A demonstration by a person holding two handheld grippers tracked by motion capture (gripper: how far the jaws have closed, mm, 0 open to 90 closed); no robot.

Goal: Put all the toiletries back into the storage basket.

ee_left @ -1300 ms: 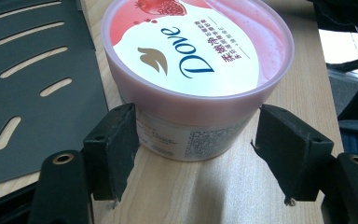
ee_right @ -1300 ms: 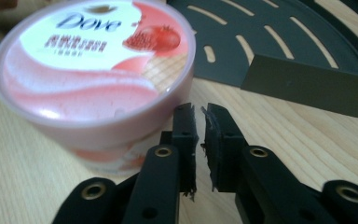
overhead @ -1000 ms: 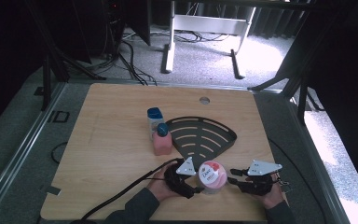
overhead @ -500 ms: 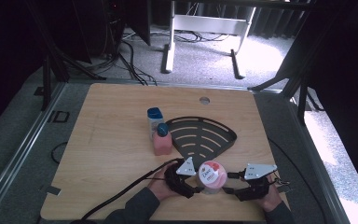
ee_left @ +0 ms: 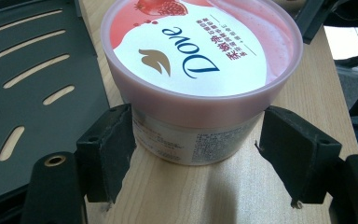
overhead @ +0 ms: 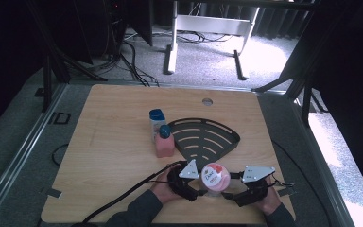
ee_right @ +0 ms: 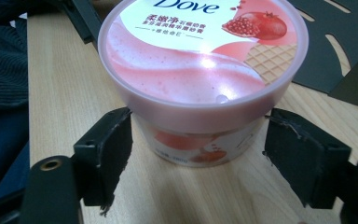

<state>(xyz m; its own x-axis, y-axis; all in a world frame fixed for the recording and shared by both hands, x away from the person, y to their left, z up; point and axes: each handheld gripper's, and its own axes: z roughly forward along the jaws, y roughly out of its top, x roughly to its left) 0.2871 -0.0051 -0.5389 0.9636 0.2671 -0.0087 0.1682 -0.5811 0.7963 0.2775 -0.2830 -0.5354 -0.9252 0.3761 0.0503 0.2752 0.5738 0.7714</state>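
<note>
The round pink plastic tub (ee_left: 200, 88), standing between the black jaw pads of the left gripper (ee_left: 198, 154) and likewise between the black pads of the right gripper (ee_right: 200, 161), has a translucent pink lid. The lid label is white and pink, with dark blue lettering, a gold bird mark, red fruit and a tan waffle grid. The tub wall is white with small print and red patches. The flat black fan-shaped slotted plate (overhead: 208, 137) shows pale wood through its slits. The light wooden table (overhead: 108, 132) has fine grain. Beyond stand a pink bottle with blue cap (overhead: 164, 142) and a blue-capped clear bottle (overhead: 156, 120). Each gripper carries a grey triangular plate.
</note>
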